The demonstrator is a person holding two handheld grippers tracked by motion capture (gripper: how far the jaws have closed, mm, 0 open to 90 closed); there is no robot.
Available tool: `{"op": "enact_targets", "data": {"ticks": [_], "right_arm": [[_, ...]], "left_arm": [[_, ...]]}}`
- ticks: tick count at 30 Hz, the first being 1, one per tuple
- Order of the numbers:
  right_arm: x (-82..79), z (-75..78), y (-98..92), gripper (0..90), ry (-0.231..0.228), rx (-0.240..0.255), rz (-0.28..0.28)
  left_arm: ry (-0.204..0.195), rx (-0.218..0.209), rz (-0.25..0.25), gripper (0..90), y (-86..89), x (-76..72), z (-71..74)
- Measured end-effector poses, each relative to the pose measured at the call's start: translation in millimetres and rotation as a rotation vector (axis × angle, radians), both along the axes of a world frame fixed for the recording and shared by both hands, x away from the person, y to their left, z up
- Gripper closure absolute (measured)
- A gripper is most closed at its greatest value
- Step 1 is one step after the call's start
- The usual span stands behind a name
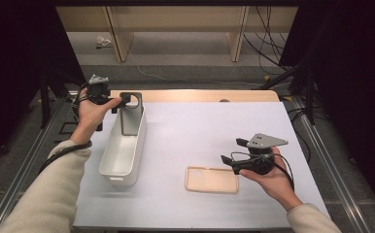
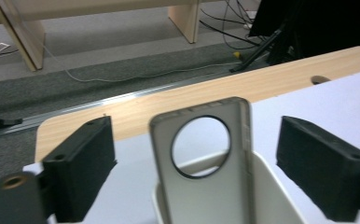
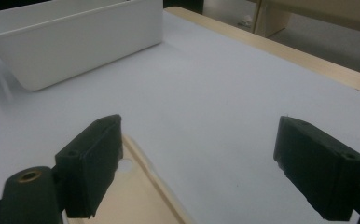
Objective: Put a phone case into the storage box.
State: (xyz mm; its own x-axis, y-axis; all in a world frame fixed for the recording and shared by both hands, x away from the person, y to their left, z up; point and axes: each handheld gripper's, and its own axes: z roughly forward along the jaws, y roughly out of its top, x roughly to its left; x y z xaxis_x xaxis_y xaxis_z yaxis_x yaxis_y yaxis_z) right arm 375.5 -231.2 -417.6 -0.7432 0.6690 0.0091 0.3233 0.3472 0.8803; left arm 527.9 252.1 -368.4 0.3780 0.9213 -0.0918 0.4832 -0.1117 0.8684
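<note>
Left gripper view: grey phone case [image 2: 201, 158] stands untouched between the left gripper's [image 2: 211, 163] open fingers [image 2: 82, 172].

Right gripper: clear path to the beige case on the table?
Probably yes. The right gripper hangs open just beside the beige case, which lies flat on the bare table; nothing stands between them, and the bin is well off.

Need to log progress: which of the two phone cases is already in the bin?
The grey case, standing upright against the far end of the white bin, between the open left jaws. The beige case lies flat on the table by the right gripper.
</note>
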Motion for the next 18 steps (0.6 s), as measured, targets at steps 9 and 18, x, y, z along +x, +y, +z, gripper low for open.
{"op": "enact_targets", "data": {"ticks": [9, 18], "right_arm": [[0.5, -1.4, 1.3, 16.4, 0.013, -0.003, -0.001], [0.7, -1.5, 1.2, 16.4, 0.014, -0.006, -0.001]], "left_arm": [[-0.05, -0.004, -0.069, 2.7, -11.1, -36.3, 6.6], [-0.087, -0.019, -0.087, 5.5, -17.7, -69.5, 2.9]]}}
